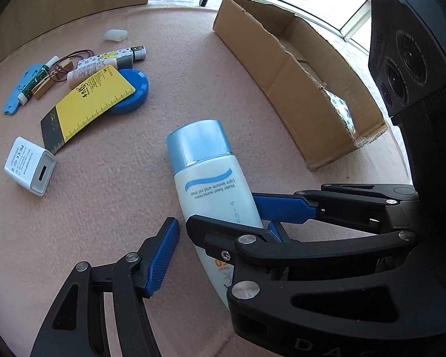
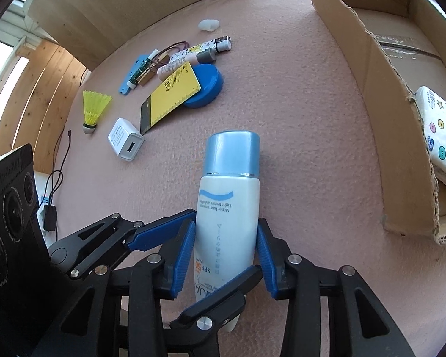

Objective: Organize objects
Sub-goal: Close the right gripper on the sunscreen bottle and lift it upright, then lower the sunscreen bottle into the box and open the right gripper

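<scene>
A white sunscreen bottle point(image 2: 227, 217) with a light blue cap lies on the pink tabletop, cap pointing away. My right gripper point(image 2: 225, 258) is shut on its lower body, one blue pad pressed on each side. In the left wrist view the right gripper point(image 1: 224, 208) reaches in from the right and crosses over the sunscreen bottle point(image 1: 214, 190). My left gripper point(image 1: 223, 238) is open around the bottle's bottom end. Its left pad point(image 1: 163, 255) stands a little clear of the bottle's side. Its other finger is mostly hidden behind the right gripper.
An open cardboard box point(image 2: 401, 136) stands to the right with a patterned tissue pack point(image 2: 440, 136) inside. At the far left lie a white USB charger point(image 2: 125, 139), a yellow ruler card point(image 2: 171, 98), a blue round lid point(image 2: 206, 89), a yellow shuttlecock point(image 2: 93, 107) and several small tubes.
</scene>
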